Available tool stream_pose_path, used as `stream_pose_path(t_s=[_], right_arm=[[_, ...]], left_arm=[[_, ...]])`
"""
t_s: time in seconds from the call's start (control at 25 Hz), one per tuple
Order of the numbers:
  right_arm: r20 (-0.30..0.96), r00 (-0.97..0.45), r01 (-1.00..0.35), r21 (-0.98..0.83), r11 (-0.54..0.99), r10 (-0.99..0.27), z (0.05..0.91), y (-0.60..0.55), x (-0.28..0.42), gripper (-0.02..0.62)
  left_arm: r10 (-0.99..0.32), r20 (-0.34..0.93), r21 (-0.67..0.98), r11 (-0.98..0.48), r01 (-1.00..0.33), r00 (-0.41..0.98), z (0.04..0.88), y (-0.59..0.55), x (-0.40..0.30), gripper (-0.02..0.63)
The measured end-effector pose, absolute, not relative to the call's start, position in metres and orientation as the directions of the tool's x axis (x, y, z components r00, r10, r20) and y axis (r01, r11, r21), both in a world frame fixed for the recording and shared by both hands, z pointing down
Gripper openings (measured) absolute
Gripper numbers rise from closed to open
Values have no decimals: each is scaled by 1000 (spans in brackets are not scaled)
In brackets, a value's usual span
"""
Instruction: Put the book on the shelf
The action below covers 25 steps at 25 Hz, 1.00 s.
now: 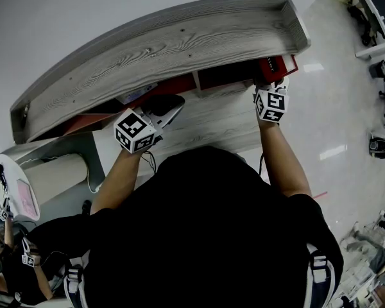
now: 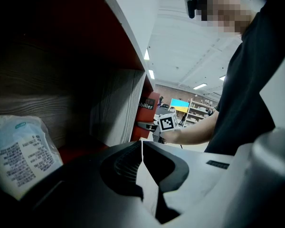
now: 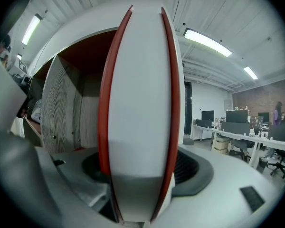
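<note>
Right gripper view shows your right gripper (image 3: pixel 145 175) spread wide around the upright red-covered book (image 3: pixel 140 103), jaws just beside its covers, at the right end of the wooden shelf (image 1: pixel 167 43). Your left gripper (image 2: pixel 141 148) is closed and empty, inside a shelf compartment near a white packet (image 2: pixel 19 151).

L tool (image 2: pixel 142 151) jaws together, empty; R tool (image 1: pixel 271 88) jaws wide, straddling book (image 3: pixel 140 103); both held out fwd.
</note>
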State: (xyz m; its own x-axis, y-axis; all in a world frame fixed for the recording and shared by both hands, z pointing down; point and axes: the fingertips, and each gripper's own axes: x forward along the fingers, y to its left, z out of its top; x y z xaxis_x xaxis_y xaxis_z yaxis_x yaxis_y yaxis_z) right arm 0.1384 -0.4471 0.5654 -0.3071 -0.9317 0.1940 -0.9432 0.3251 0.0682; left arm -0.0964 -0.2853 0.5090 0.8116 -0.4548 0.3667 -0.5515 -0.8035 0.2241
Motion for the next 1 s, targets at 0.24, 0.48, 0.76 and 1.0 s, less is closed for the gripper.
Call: stream_pose_path(t_s=[0.24, 0.48, 0.76, 1.0], right_arm=[[206, -309, -944, 54, 326, -929, 568, -446, 140, 319], [216, -311, -945, 32, 325, -926, 572, -439, 142, 319], [228, -319, -943, 26, 333, -920, 574, -427, 145, 319], [219, -328, -940, 19, 340, -919, 568, -414, 148, 319]], left_arm=[[-453, 370, 224, -804, -551, 811, 509, -283, -96, 25], [-446, 373, 222, -809, -545, 813, 508, -278, -92, 25], [-433, 372, 222, -818, -531, 821, 506, -272, -87, 25], [-425, 368, 219, -825, -522, 827, 503, -269, -82, 25]])
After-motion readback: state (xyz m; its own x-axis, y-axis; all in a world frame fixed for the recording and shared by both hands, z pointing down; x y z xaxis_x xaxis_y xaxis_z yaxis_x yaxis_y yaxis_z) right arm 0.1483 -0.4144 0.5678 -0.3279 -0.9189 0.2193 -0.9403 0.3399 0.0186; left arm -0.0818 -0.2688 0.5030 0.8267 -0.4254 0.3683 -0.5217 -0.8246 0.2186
